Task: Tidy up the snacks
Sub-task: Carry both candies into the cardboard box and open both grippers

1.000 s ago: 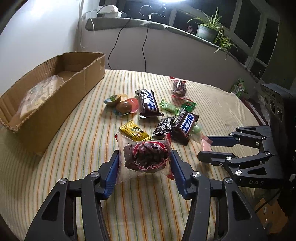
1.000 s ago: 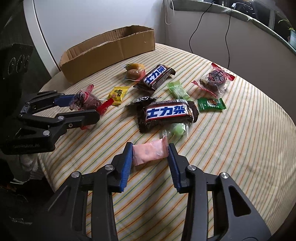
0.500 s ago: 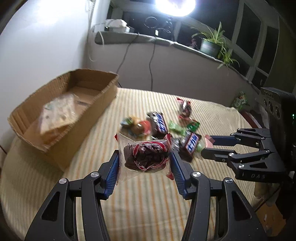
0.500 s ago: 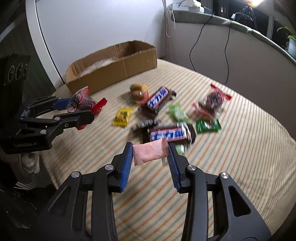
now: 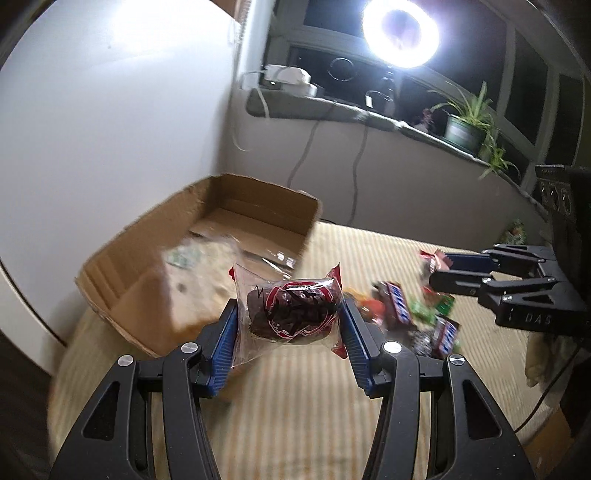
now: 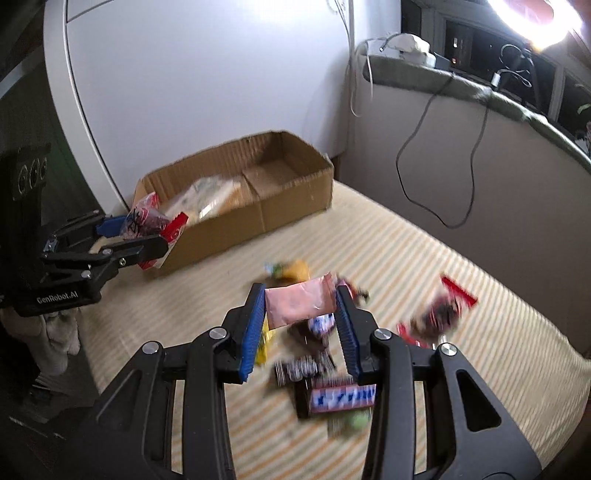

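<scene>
My left gripper (image 5: 290, 319) is shut on a clear packet with a dark snack and red print (image 5: 291, 314), held in the air just in front of the near corner of the open cardboard box (image 5: 258, 229). It also shows in the right wrist view (image 6: 147, 225). My right gripper (image 6: 300, 310) is shut on a pink packet (image 6: 299, 304), held above the pile of snacks (image 6: 332, 369) on the striped table (image 6: 424, 258). The box (image 6: 291, 206) holds a pale packet (image 6: 207, 195).
Snack bars and small sweets (image 5: 413, 317) lie blurred on the table between the grippers. A red and dark packet (image 6: 439, 314) lies to the right. A grey ledge with cables (image 6: 443, 85), a potted plant (image 5: 465, 125) and a bright ring lamp (image 5: 400, 33) stand behind.
Both grippers have risen off the table with their packets and swung left toward the cardboard box, which now looms closer. The snack pile has dropped lower in both views.
</scene>
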### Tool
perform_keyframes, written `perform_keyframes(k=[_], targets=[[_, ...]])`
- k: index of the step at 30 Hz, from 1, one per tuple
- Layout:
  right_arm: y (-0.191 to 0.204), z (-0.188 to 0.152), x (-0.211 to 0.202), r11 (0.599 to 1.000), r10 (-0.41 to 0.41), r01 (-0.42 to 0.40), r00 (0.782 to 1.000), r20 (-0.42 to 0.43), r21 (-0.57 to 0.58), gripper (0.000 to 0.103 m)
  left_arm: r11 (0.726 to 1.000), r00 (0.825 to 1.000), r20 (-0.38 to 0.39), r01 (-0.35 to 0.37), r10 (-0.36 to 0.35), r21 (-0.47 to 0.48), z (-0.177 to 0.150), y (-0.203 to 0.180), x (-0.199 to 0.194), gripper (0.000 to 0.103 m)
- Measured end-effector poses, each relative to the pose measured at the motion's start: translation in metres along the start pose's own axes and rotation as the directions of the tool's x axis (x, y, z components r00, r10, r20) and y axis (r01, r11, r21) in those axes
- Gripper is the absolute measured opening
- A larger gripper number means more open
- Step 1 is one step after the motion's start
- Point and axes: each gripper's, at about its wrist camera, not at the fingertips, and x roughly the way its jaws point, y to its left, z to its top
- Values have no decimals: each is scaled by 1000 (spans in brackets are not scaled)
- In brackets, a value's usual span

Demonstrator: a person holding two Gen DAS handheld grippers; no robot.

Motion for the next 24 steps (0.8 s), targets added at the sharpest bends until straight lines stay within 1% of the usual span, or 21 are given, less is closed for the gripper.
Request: perform_keyframes(k=[10, 19, 24], targets=[[14, 57, 45, 998, 28, -28, 1000, 1, -52, 39, 998, 998, 12, -56, 56, -35, 14, 34, 9, 53], [22, 92, 88, 997, 46, -46, 999, -13, -67, 39, 993, 995, 3, -100, 101, -59, 18, 56, 18, 53], [24, 102, 109, 996, 54, -56, 998, -28, -74, 39, 991, 994, -9, -113, 113, -70, 19, 63, 24, 53]])
